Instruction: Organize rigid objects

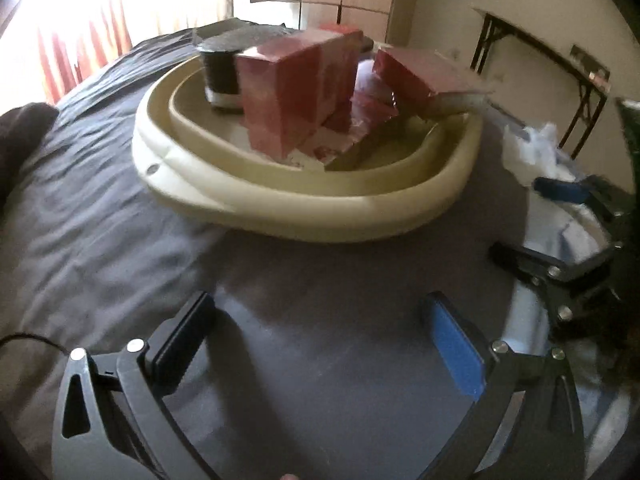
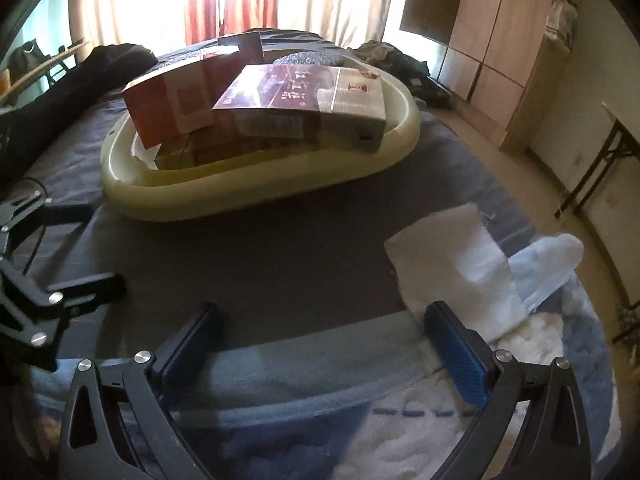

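Note:
A cream oval basin [image 1: 320,216] [image 2: 248,196] sits on a dark bed sheet. Several red boxes are piled in it: a tall red box [image 1: 292,92] [image 2: 168,108] stands upright, and a flat red-and-white box [image 1: 416,72] [image 2: 304,100] lies tilted across the pile. A dark cylindrical can [image 1: 222,68] stands at the basin's back. My left gripper [image 1: 320,344] is open and empty above the sheet, short of the basin. My right gripper [image 2: 320,348] is open and empty, over the edge of a blue-and-white towel; it also shows in the left wrist view [image 1: 516,220].
A white folded cloth [image 2: 456,260] lies on the blue-and-white towel [image 2: 400,432] at the near right of the bed. Dark clothing [image 2: 116,60] is heaped at the far left. A wooden wardrobe [image 2: 492,40] and a black folding table [image 2: 600,160] stand on the right.

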Action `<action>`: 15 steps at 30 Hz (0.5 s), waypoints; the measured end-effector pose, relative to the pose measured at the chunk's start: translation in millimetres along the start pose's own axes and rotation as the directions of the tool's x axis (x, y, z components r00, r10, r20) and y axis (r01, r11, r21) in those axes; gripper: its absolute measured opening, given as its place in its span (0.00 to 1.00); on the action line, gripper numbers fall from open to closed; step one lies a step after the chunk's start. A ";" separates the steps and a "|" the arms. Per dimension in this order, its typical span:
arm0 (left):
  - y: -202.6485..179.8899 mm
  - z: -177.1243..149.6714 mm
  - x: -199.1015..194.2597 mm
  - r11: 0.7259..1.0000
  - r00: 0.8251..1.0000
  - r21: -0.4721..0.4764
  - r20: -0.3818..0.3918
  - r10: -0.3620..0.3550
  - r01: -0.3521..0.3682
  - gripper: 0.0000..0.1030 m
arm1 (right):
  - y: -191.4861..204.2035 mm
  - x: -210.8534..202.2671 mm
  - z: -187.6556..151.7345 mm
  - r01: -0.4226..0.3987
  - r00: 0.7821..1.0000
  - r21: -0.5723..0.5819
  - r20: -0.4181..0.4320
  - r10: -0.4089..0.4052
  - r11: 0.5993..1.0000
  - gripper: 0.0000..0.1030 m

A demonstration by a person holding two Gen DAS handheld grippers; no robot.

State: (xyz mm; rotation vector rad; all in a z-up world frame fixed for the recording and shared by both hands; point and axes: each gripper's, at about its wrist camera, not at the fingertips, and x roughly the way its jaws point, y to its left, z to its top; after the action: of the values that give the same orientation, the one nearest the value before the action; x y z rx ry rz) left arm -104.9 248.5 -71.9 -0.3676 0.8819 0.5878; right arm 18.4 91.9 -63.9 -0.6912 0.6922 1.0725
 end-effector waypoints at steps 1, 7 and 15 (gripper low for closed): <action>-2.7 1.9 3.6 1.000 1.000 0.015 -0.008 0.014 -0.014 1.00 | 2.3 0.4 -0.5 0.012 1.000 -0.007 0.001 -0.012 1.000 1.00; -2.5 4.1 6.8 0.999 1.000 0.029 -0.014 0.023 -0.022 1.00 | 10.1 6.0 4.8 0.017 1.000 -0.012 -0.003 -0.017 1.000 1.00; -6.5 6.2 6.8 0.999 1.000 0.028 -0.016 0.024 -0.023 1.00 | 8.6 3.9 3.0 0.017 1.000 -0.013 -0.003 -0.017 1.000 1.00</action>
State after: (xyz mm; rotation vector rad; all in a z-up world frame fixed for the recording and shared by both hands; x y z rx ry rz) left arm -93.8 248.8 -73.3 -0.3370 0.9100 0.5944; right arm 12.2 99.1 -66.5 -0.7085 0.6817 1.0612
